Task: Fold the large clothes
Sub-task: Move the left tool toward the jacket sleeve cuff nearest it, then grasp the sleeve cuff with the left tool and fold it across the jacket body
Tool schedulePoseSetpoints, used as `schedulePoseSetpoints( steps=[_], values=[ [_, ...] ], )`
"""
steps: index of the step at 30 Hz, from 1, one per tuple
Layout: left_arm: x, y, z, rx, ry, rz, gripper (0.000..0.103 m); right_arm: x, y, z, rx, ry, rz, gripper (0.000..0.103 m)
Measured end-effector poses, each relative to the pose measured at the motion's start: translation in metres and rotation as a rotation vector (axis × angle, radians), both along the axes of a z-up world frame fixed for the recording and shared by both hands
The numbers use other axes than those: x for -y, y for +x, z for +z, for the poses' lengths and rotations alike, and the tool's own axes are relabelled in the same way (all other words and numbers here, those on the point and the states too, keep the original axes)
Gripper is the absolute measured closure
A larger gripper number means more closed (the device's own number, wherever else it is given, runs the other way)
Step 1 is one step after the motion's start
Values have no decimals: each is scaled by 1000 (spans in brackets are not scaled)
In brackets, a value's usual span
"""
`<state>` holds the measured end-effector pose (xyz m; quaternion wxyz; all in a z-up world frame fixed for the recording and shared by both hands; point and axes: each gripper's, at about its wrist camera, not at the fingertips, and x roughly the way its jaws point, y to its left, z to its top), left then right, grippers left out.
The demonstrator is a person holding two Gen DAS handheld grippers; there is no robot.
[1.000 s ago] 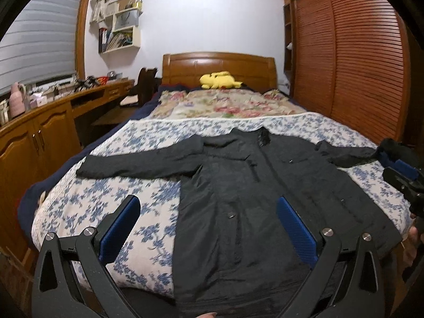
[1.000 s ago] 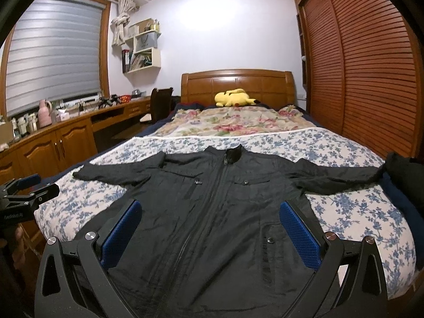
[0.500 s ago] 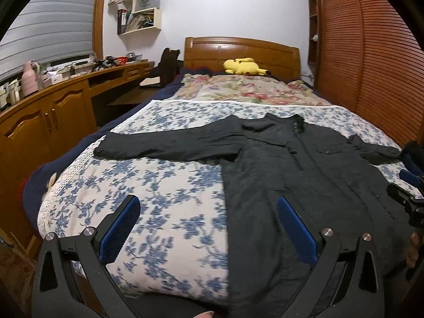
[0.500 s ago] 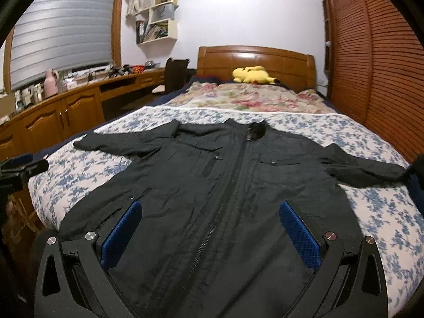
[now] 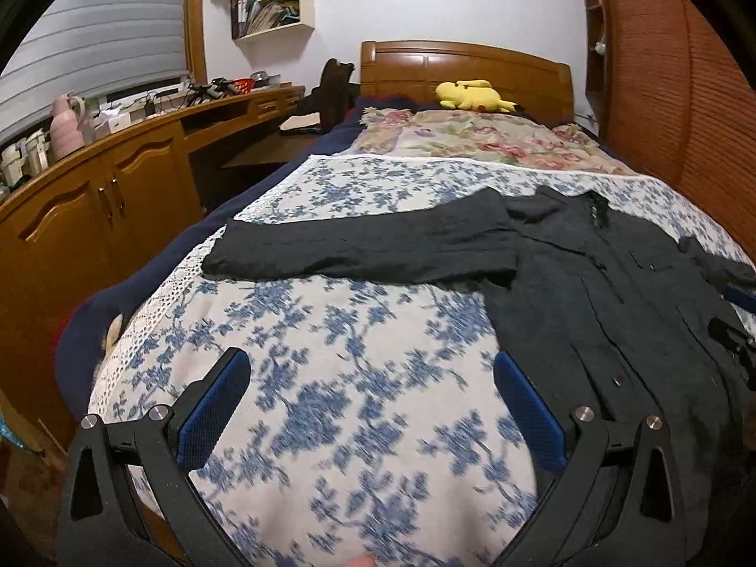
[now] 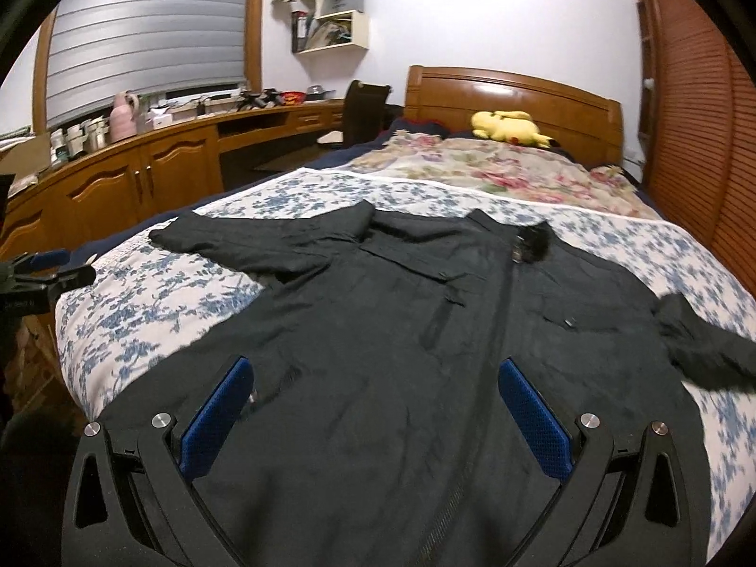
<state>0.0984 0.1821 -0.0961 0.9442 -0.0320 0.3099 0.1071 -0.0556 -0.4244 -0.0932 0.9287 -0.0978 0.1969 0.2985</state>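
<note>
While both grippers are hovering with jaws spread wide and empty, the black jacket [image 6: 425, 330] is lying flat on the bed [image 5: 330, 401]: under the right gripper [image 6: 375, 406], beyond the left gripper [image 5: 373, 406]. Looking soft, limp; taking the sleeve [image 5: 359, 250] cuff seems best.

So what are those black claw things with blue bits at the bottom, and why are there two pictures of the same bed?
Those claws are grabbing tools, one held in each of a person's hands. A small camera on each tool looks along its two fingers, which gives two pictures. The left gripper hangs over the flowery bedspread. The right gripper hangs over a big black jacket spread flat on the bed, sleeves out. Both are open and hold nothing. A yellow plush toy lies by the headboard.
</note>
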Motion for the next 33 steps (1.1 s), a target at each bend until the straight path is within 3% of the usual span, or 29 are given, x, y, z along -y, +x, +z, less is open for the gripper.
schedulePoseSetpoints(
  steps=[6,15,18,25,33],
  values=[
    [-36,18,7,-2,-32,19,0,-26,27,-9,0,-48,52,0],
    [-85,65,0,-27,-45,7,0,-39,63,-69,-140,-170,68,0],
    [-99,85,-6,-27,-58,14,0,-24,65,-68,-158,-136,66,0],
    [-139,131,-16,-40,-102,60,20,-6,67,-66,-158,-110,54,0],
    [-201,152,-51,-110,-181,190,44,-40,64,-62,-136,-148,51,0]
  ],
)
